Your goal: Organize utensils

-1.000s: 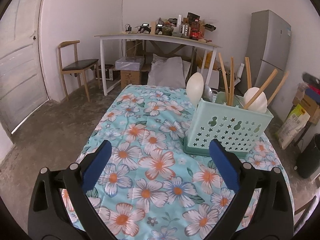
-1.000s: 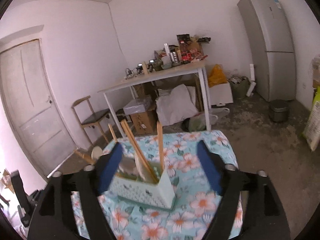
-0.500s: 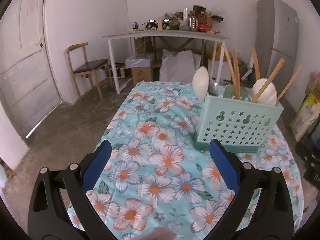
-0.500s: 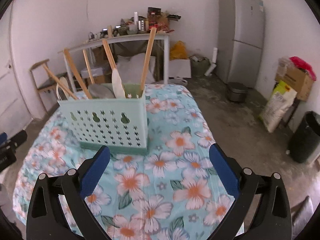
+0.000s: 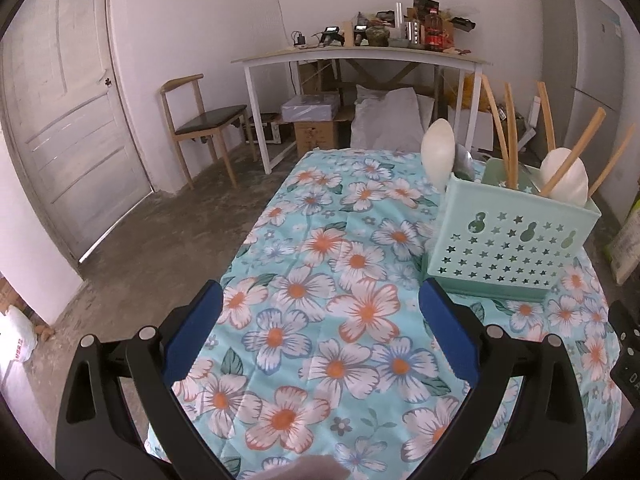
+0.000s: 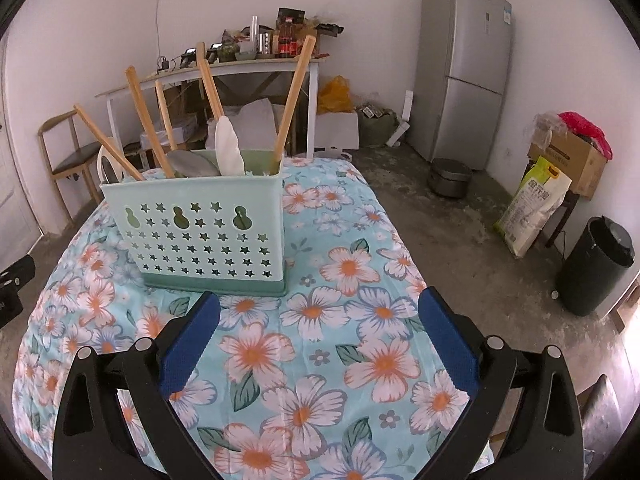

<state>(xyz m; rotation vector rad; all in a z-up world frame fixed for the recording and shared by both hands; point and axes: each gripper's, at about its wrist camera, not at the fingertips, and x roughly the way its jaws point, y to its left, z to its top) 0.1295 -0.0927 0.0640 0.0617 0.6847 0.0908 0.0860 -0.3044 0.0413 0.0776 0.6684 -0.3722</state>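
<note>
Right gripper (image 6: 318, 334) gapes empty over the floral table (image 6: 360, 360); utensil basket (image 6: 200, 236) stands toward its far-left corner

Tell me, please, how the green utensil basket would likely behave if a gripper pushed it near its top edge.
The basket looks like thin perforated plastic, so probably light. Its long wooden handles lean well above the rim, so a high push might tip it rather than slide it. The tablecloth beneath may bunch up.

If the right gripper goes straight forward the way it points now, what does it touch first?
Probably the floral tablecloth: the right gripper is open and aims just right of the mint utensil caddy, though depth is unclear.
</note>
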